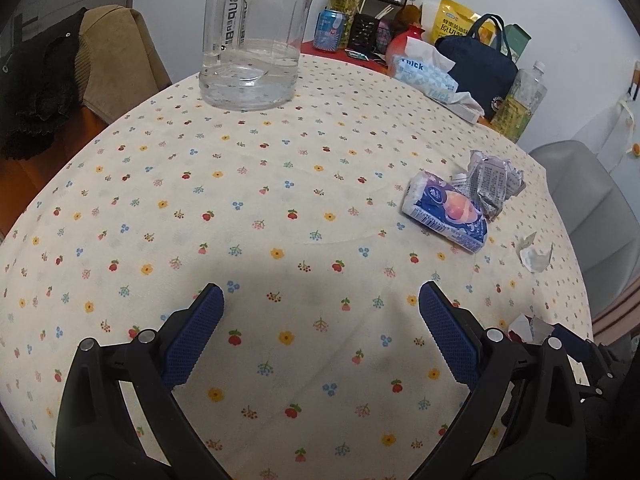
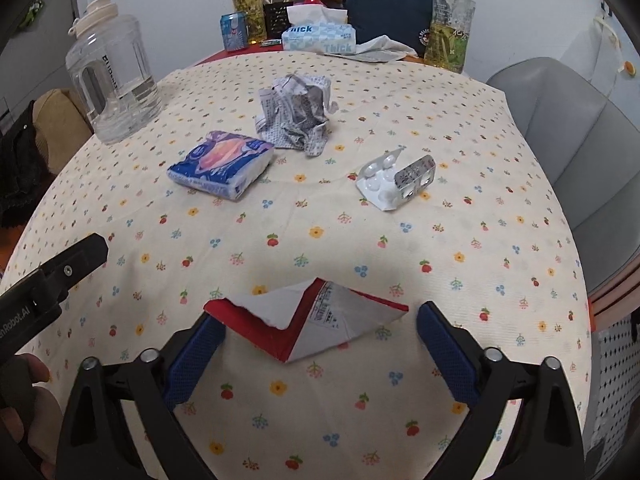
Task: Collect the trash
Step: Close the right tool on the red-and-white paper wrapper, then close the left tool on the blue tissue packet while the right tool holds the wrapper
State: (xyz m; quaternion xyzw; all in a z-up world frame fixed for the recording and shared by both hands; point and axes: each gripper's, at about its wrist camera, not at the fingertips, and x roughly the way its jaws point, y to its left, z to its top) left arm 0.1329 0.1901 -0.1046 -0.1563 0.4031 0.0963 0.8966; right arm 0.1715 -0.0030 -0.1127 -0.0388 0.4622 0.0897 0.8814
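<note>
A torn red and white wrapper [image 2: 308, 320] lies flat on the floral tablecloth [image 2: 280, 240], between the open fingers of my right gripper [image 2: 320, 320]. Beyond it lie a used pill blister pack [image 2: 394, 180], a crumpled printed paper [image 2: 298, 114] and a blue tissue packet [image 2: 222, 164]. My left gripper [image 1: 320, 300] is open and empty over bare cloth. In its view the tissue packet [image 1: 446, 210], crumpled paper [image 1: 494, 180] and blister pack [image 1: 534, 254] lie to the right, and the wrapper [image 1: 524, 328] peeks out behind its right finger.
A large clear water jug [image 2: 112, 80] stands at the far left. A tissue box [image 2: 320, 36], navy bag [image 2: 390, 8], bottles [image 2: 448, 28] and a can [image 2: 234, 32] crowd the far edge. A grey chair [image 2: 568, 140] is on the right, a chair with clothes [image 1: 60, 80] on the left.
</note>
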